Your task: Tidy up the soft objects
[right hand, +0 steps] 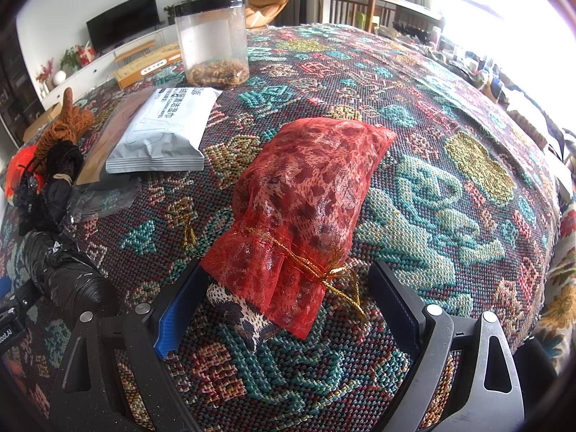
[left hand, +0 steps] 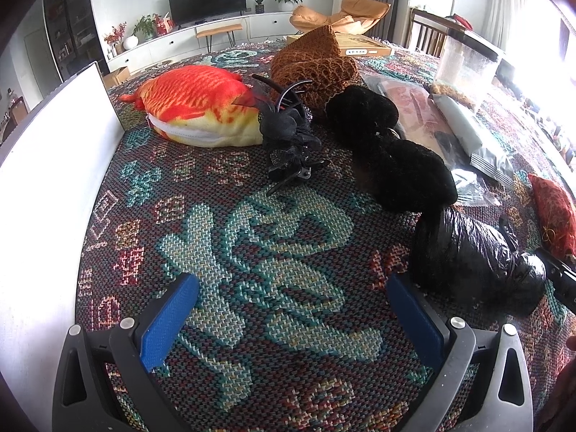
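Note:
In the left wrist view my left gripper (left hand: 293,309) is open and empty, low over the woven cloth. Ahead lie an orange plush fish (left hand: 194,104), a black hair clip (left hand: 288,140), a brown knitted piece (left hand: 313,64), a black fuzzy item (left hand: 392,154) and a black plastic bundle (left hand: 471,255) just right of my right finger. In the right wrist view my right gripper (right hand: 288,306) is open, its fingers on either side of the tied end of a red mesh pouch (right hand: 306,194) lying on the cloth. A patterned fabric piece (right hand: 241,313) pokes out under the pouch.
A white box wall (left hand: 54,165) stands at the left. A clear jar with a black lid (right hand: 212,39), a grey packet (right hand: 162,133) and flat plastic sleeves (left hand: 421,111) lie at the back. The black bundle (right hand: 68,273) lies left of the right gripper.

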Tool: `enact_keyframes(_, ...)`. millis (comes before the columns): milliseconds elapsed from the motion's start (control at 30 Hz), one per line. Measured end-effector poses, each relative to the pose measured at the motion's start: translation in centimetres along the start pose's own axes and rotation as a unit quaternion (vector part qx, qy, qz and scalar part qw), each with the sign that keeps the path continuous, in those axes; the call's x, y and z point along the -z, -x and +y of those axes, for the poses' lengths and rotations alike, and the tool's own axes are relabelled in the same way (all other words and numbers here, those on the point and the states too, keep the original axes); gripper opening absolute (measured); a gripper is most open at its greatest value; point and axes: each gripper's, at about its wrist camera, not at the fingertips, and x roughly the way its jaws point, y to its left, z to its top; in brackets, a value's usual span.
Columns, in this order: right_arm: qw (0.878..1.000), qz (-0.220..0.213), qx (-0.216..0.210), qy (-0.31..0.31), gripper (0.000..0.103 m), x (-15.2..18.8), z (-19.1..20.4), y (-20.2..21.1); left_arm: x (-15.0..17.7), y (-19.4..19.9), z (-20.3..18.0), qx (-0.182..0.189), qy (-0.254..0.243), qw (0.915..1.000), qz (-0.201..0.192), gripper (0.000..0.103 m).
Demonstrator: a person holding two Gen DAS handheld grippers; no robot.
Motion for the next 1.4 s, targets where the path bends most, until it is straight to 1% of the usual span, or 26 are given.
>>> enact_keyframes(100, 1.0, 0.0, 0.0, 0.0, 0.093, 0.0, 0.0, 0.0, 0.5, 0.2, 0.1, 0.001, -0.001, 1.0, -0.003, 0.103)
enact_keyframes(167, 1.0, 0.0, 0.0, 0.0, 0.093, 0.0, 0.0, 0.0, 0.6, 0.4, 0.2, 0.003, -0.003, 1.0, 0.006, 0.103)
enact_keyframes(333, 1.0, 0.0, 0.0, 0.0, 0.093, 0.0, 0.0, 0.0, 0.3, 0.8, 0.5, 0.016, -0.001, 0.9981, 0.059, 0.103)
enact_keyframes(367, 1.0, 0.0, 0.0, 0.0, 0.093, 0.0, 0.0, 0.0, 0.0, 1.0, 0.9, 0.026, 0.008, 0.9971, 0.071, 0.103)
enact_keyframes(400, 1.0, 0.0, 0.0, 0.0, 0.093, 0.0, 0.0, 0.0, -0.4, 1.5, 1.6, 0.044, 0.031, 0.9956, 0.077, 0.103)
enact_keyframes(433, 1.0, 0.0, 0.0, 0.0, 0.093, 0.0, 0.0, 0.0, -1.0, 2.2, 2.4, 0.064, 0.059, 0.9935, 0.072, 0.102)
enact_keyframes(467, 1.0, 0.0, 0.0, 0.0, 0.093, 0.0, 0.0, 0.0, -1.7, 3.0, 3.2, 0.077, 0.08, 0.992, 0.06, 0.102)
enact_keyframes(500, 1.0, 0.0, 0.0, 0.0, 0.093, 0.0, 0.0, 0.0, -2.7, 4.0, 3.7, 0.08, 0.092, 0.9916, 0.043, 0.102)
enact_keyframes(600, 1.0, 0.0, 0.0, 0.0, 0.093, 0.0, 0.0, 0.0, -6.7, 6.6, 4.5, 0.067, 0.096, 0.9931, -0.01, 0.103)
enact_keyframes(667, 1.0, 0.0, 0.0, 0.0, 0.093, 0.0, 0.0, 0.0, -9.5, 6.7, 5.2, 0.067, 0.102, 0.9924, -0.017, 0.103)
enact_keyframes(733, 1.0, 0.0, 0.0, 0.0, 0.093, 0.0, 0.0, 0.0, -11.7, 5.6, 6.1, 0.071, 0.122, 0.9899, -0.014, 0.103)
enact_keyframes(767, 1.0, 0.0, 0.0, 0.0, 0.093, 0.0, 0.0, 0.0, -12.5, 4.6, 6.9, 0.067, 0.135, 0.9885, -0.006, 0.103)
enact_keyframes(833, 1.0, 0.0, 0.0, 0.0, 0.093, 0.0, 0.0, 0.0, -13.7, 1.9, 8.2, 0.05, 0.164, 0.9851, 0.015, 0.103)
enact_keyframes(933, 1.0, 0.0, 0.0, 0.0, 0.093, 0.0, 0.0, 0.0, -14.5, -1.8, 9.6, 0.018, 0.183, 0.9823, 0.035, 0.102)
enact_keyframes(1033, 1.0, 0.0, -0.001, 0.0, 0.093, -0.1, 0.0, 0.0, -14.8, -4.9, 9.7, -0.011, 0.181, 0.9826, 0.04, 0.102)
enact_keyframes(1167, 1.0, 0.001, -0.005, -0.002, 0.093, -0.2, 0.0, 0.1, -14.8, -9.0, 9.7, -0.049, 0.163, 0.9822, 0.08, 0.102)
enact_keyframes(1200, 1.0, 0.001, -0.007, -0.005, 0.093, -0.3, -0.1, 0.1, -14.7, -9.2, 9.8, -0.053, 0.157, 0.9831, 0.077, 0.102)
enact_keyframes(1233, 1.0, 0.001, -0.01, -0.007, 0.093, -0.3, -0.2, 0.1, -14.6, -8.9, 9.9, -0.05, 0.154, 0.9846, 0.065, 0.099)
enact_keyframes(1267, 1.0, 0.001, -0.012, -0.008, 0.093, -0.3, -0.2, 0.1, -14.5, -8.5, 10.0, -0.054, 0.15, 0.9856, 0.056, 0.082)
enact_keyframes(1300, 1.0, 0.001, -0.014, -0.01, 0.093, -0.5, -0.4, 0.1, -14.4, -8.1, 10.1, -0.063, 0.145, 0.9862, 0.049, 0.062)
enact_keyframes(1333, 1.0, 0.0, -0.017, -0.013, 0.093, -0.5, -0.6, 0.1, -14.3, -7.5, 10.4, -0.055, 0.144, 0.9872, 0.041, 0.058)
enact_keyframes(1367, 1.0, 0.001, -0.021, -0.016, 0.093, -0.6, -0.7, 0.1, -14.3, -7.0, 10.7, -0.042, 0.147, 0.9877, 0.035, 0.05)
enact_keyframes(1400, 0.999, 0.001, -0.029, -0.022, 0.093, -0.7, -1.0, 0.2, -14.2, -6.2, 11.1, -0.032, 0.15, 0.9877, 0.029, 0.045)
